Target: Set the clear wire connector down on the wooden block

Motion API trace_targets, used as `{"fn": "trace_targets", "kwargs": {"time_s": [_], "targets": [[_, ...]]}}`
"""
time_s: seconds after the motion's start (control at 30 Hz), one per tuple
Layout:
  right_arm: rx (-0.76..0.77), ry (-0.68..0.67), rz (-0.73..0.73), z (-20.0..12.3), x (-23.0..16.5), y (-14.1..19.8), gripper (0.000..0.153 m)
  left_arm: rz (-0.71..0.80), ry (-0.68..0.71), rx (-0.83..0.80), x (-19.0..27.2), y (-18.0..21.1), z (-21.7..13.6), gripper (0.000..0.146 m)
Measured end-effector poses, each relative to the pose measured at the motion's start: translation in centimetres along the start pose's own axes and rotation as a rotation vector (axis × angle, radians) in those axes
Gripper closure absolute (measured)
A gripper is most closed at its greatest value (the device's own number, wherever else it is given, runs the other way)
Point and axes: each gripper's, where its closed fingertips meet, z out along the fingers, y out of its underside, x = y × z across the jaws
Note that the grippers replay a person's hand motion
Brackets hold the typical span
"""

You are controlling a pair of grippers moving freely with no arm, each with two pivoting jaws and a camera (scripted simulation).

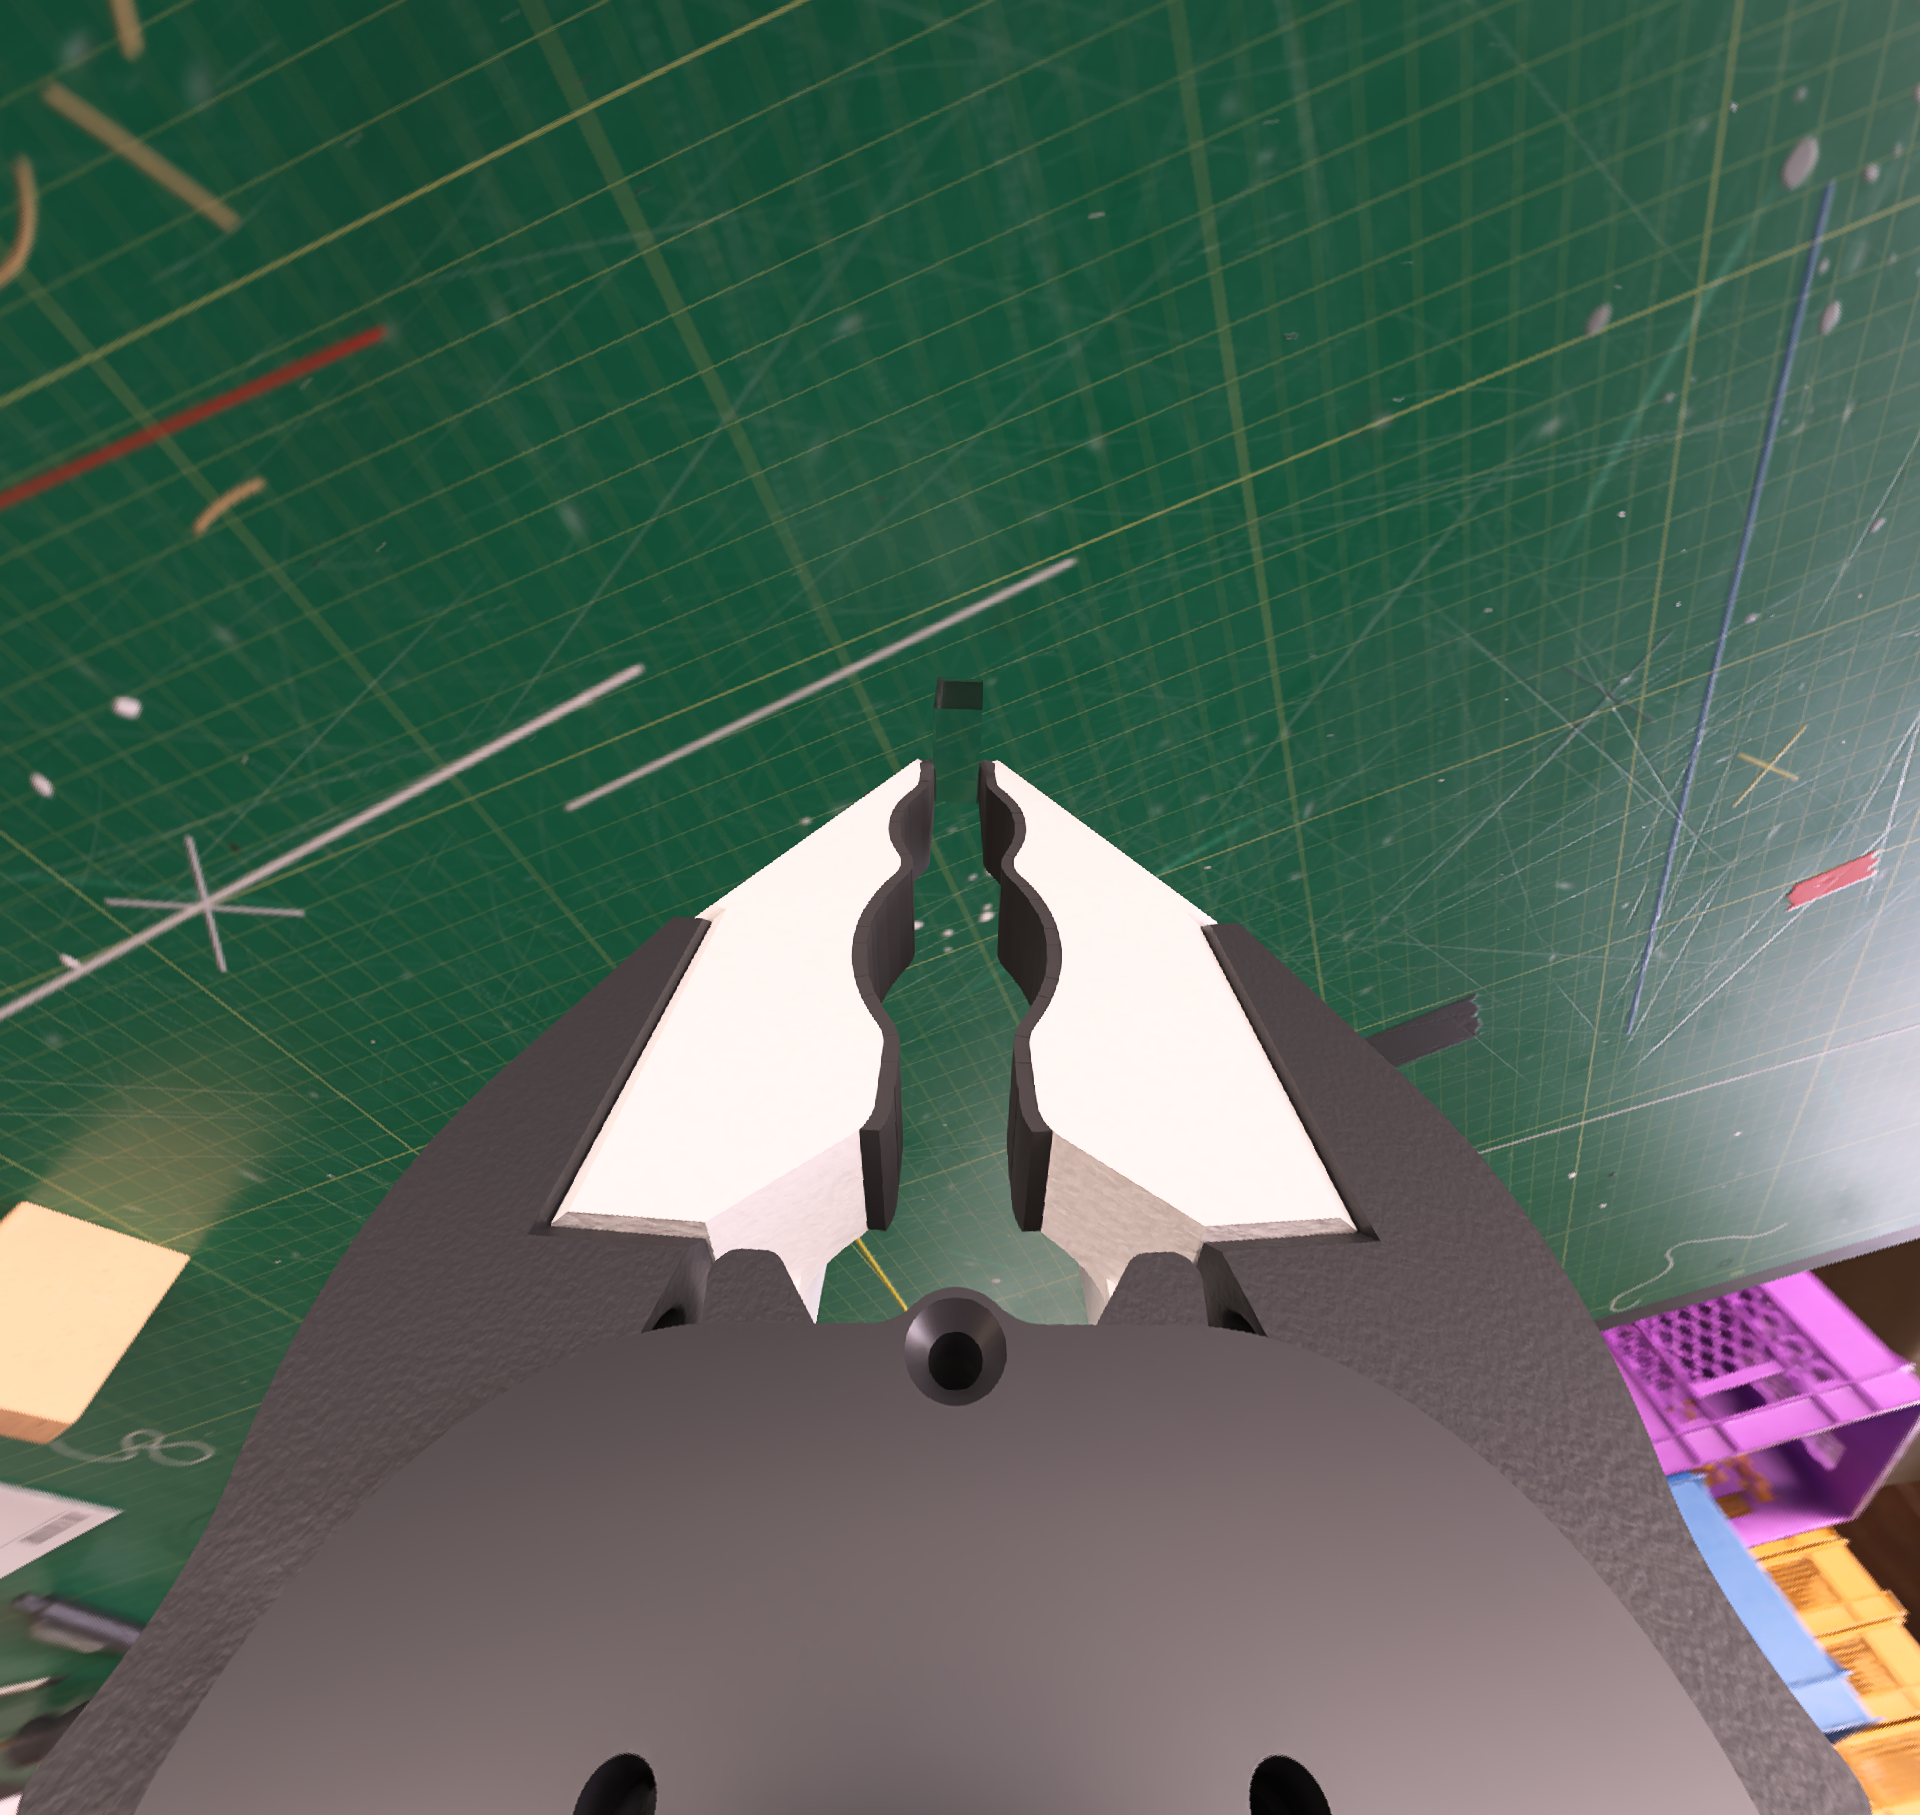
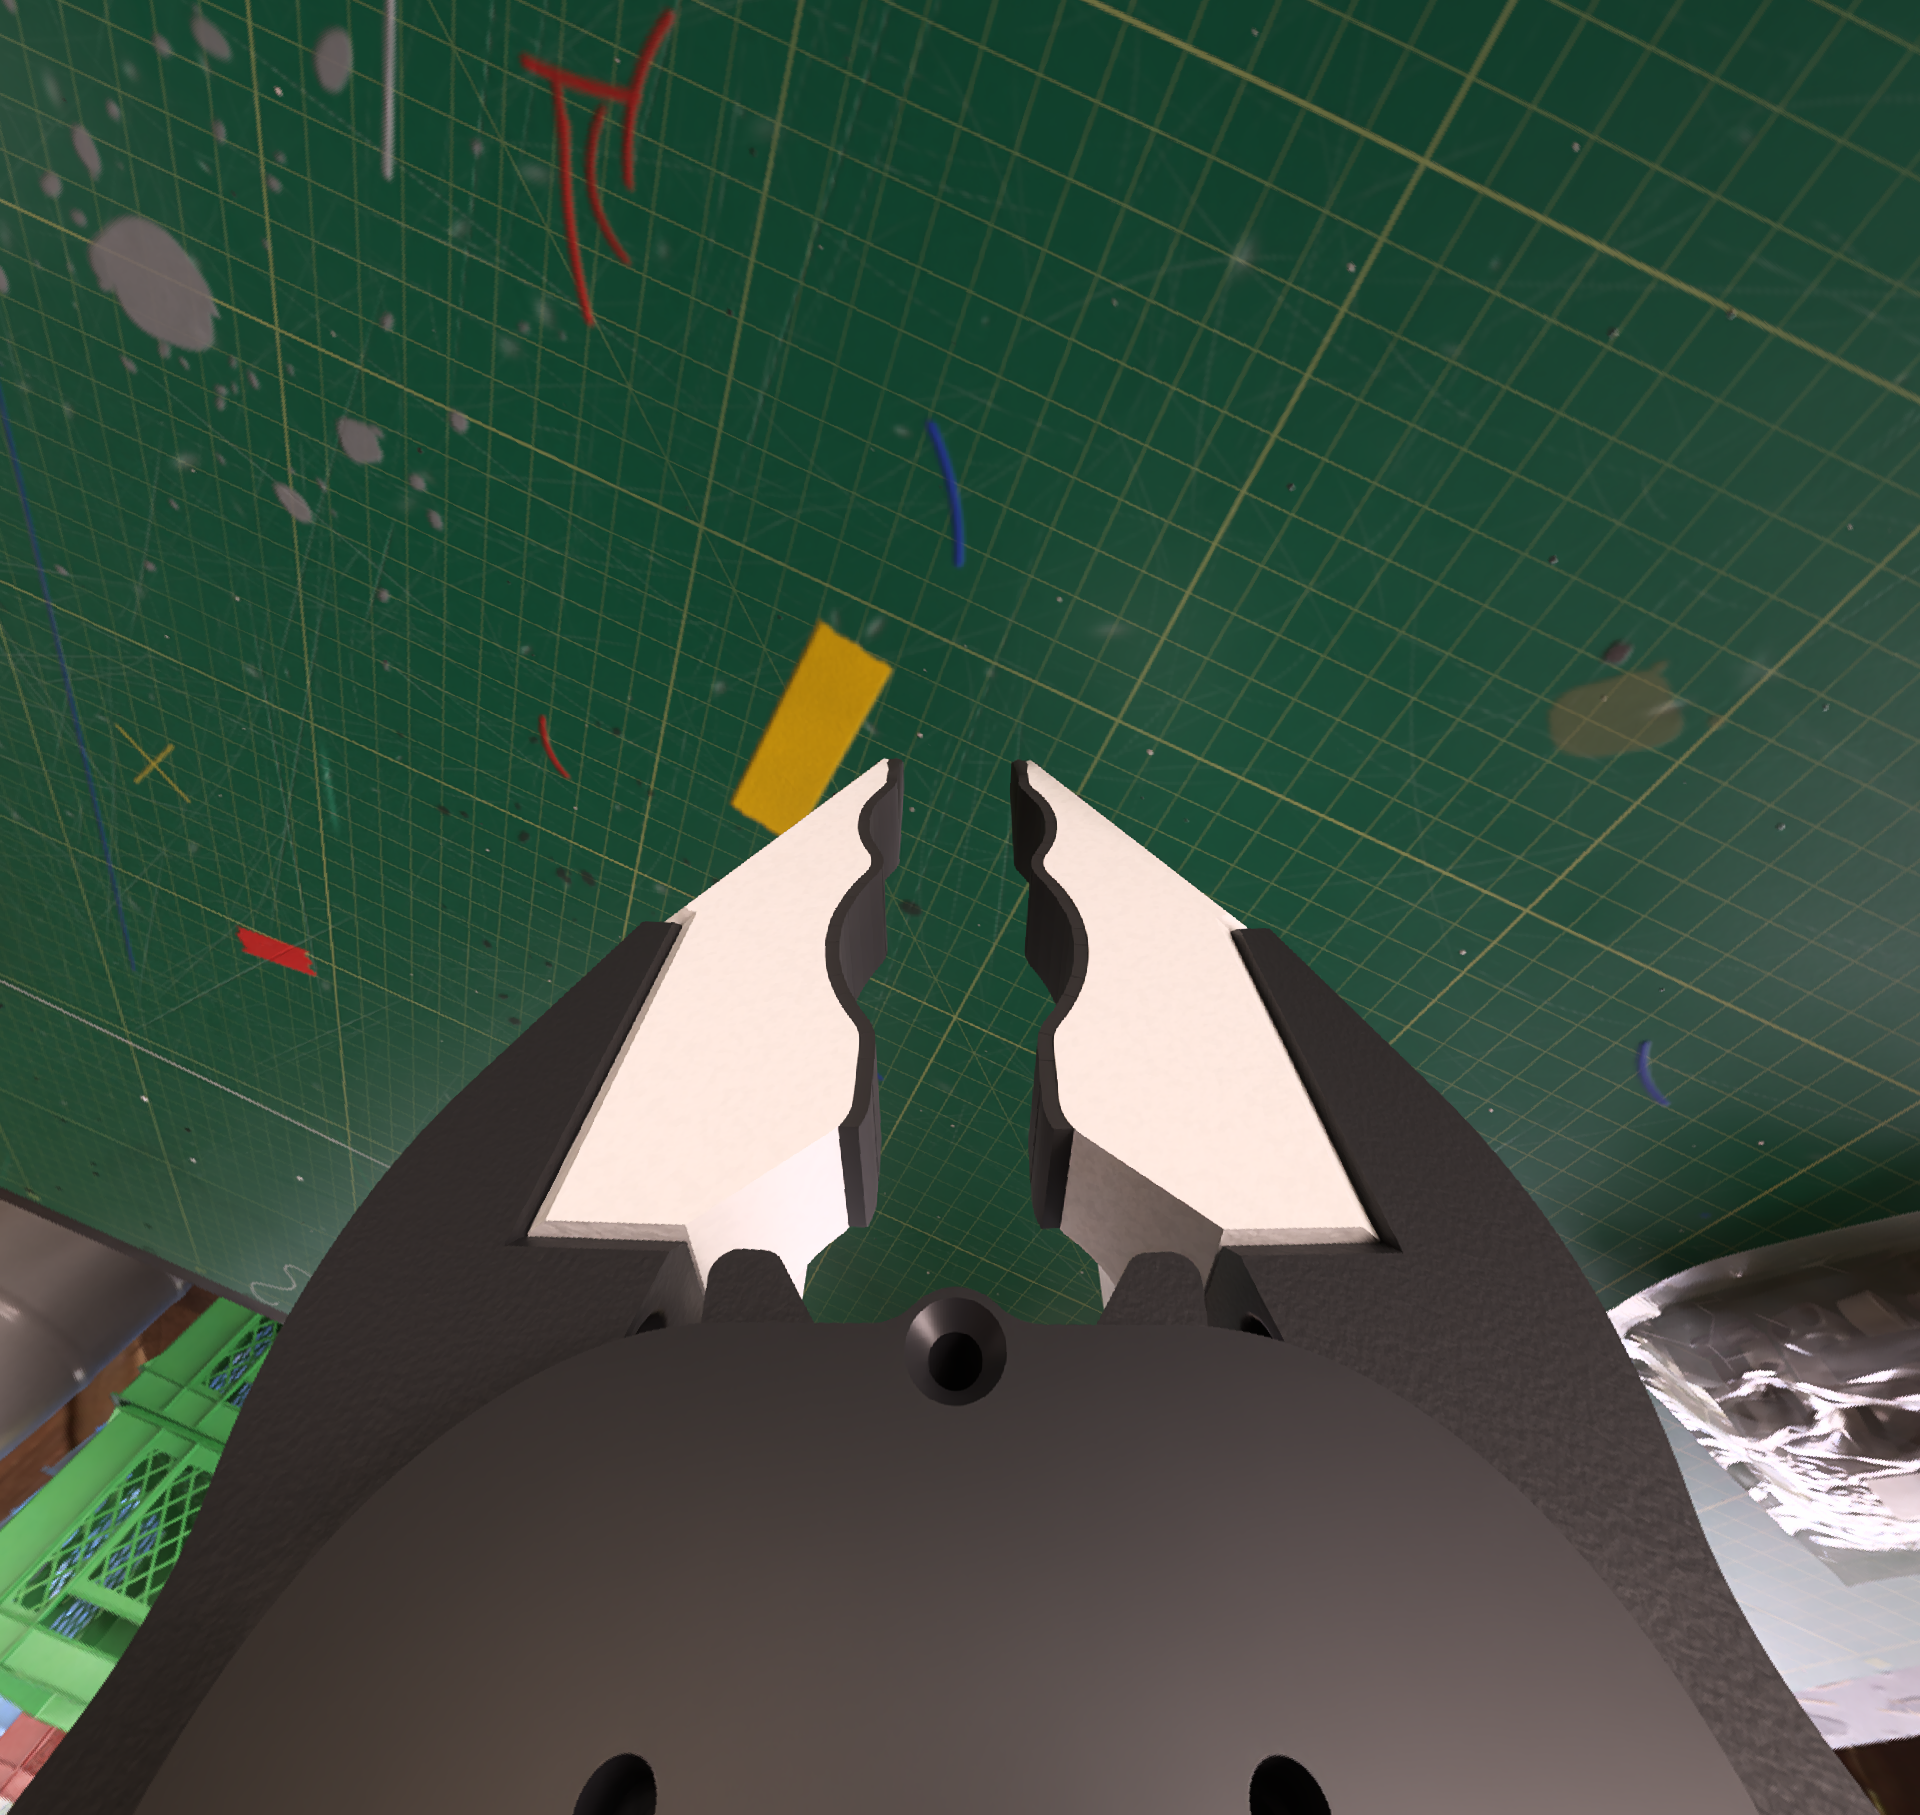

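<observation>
Pinching the clear wire connector (image 1: pixel 957 742) by only the tips of its narrowed fingers (image 1: pixel 1081 934), the left gripper (image 1: pixel 954 778) risks dropping it before reaching the wooden block (image 1: pixel 73 1313), far lower-left on the tabletop (image 1: pixel 1143 311); the right gripper (image 2: pixel 956 778) is parted, empty.

A scratched green cutting mat with a fine yellow grid (image 1: pixel 1143 311) is covering the work surface. A pale rectangular wooden block (image 1: pixel 73 1318) is sitting on the mat near its lower left edge in the left wrist view, with a white paper slip (image 1: pixel 42 1537) lying just below it. In the right wrist view, a flat yellow rectangular strip (image 2: pixel 812 724) and a small red tape scrap (image 2: pixel 275 950) are lying on the mat, and crumpled silver foil (image 2: pixel 1787 1422) is resting at the right edge.
</observation>
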Motion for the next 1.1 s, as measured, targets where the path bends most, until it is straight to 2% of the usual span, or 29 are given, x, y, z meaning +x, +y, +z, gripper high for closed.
{"fn": "trace_targets", "kwargs": {"time_s": [0.13, 0.33, 0.53, 0.7, 0.9, 1.1], "targets": [[-0.013, 0.016, -0.042, 0.1, -1.0, -1.0, 0.132, -0.114, 0.052, 0.074, -4.1, 1.9, -0.6, 0.138], [-0.045, -0.021, -0.100, 1.0, -3.4, -2.7, 0.133, -0.270, -0.006, 0.153, -12.3, 7.2, -1.7, 0.138], [-0.084, -0.075, -0.067, 1.6, -6.1, -4.6, 0.136, -0.554, 0.005, 0.243, -19.8, 14.2, -2.7, 0.138], [-0.113, -0.073, -0.095, 2.1, -8.0, -5.4, 0.137, -0.753, 0.024, 0.278, -23.6, 19.3, -3.2, 0.138], [-0.076, -0.133, -0.003, 2.1, -7.3, -6.0, 0.135, -0.811, 0.041, 0.327, -25.9, 21.6, -3.5, 0.138], [-0.077, -0.096, 0.035, 1.6, -5.1, -4.4, 0.136, -0.778, 0.006, 0.308, -26.8, 21.6, -3.6, 0.138]]}}
